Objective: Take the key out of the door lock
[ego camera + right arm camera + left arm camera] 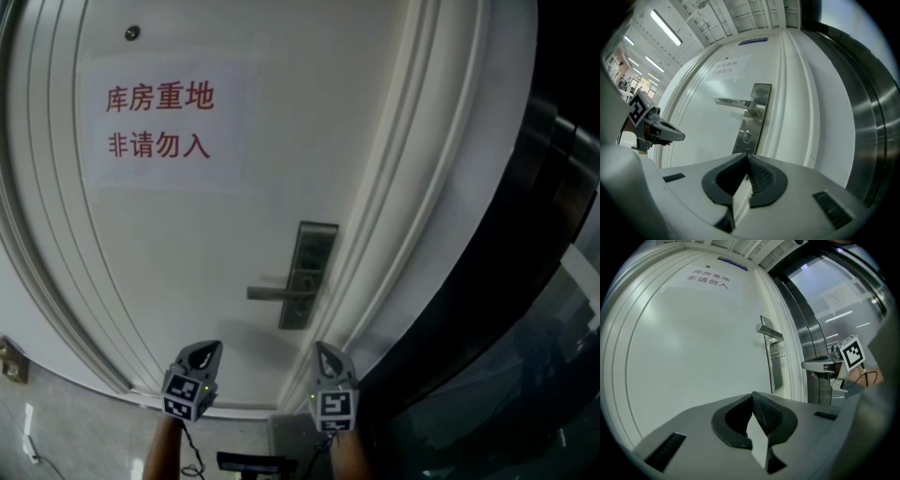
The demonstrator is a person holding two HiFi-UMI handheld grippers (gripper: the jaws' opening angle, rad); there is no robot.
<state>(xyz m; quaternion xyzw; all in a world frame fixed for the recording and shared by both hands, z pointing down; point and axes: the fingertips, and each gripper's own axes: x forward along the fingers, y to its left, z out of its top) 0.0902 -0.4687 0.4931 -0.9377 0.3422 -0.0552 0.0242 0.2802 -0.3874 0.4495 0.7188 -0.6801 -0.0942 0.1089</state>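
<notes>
**Hand-held grippers poised below the lock, both pressed together**

Left hand-held gripper (210, 347) and right hand-held gripper (324, 349) hang side by side beneath the lock plate (310, 246), apart from the white door (187, 244). Each has its jaws pressed together at the tips, with nothing between them. The key (780, 355) appears as a small stub standing out from the plate just under the lever handle (272, 292). It is seen side-on in the left gripper view and is too small to make out in detail.

The right one sits almost straight below the plate and looks directly at the lock cylinder (747, 136), so it is probably the one meant to take the key. The left one is offset toward the lever's free end and seems to be kept clear. No approach is made yet, and the jaws would have to spread before pinching the key. A paper notice (159, 122) is fixed higher on the door.
</notes>
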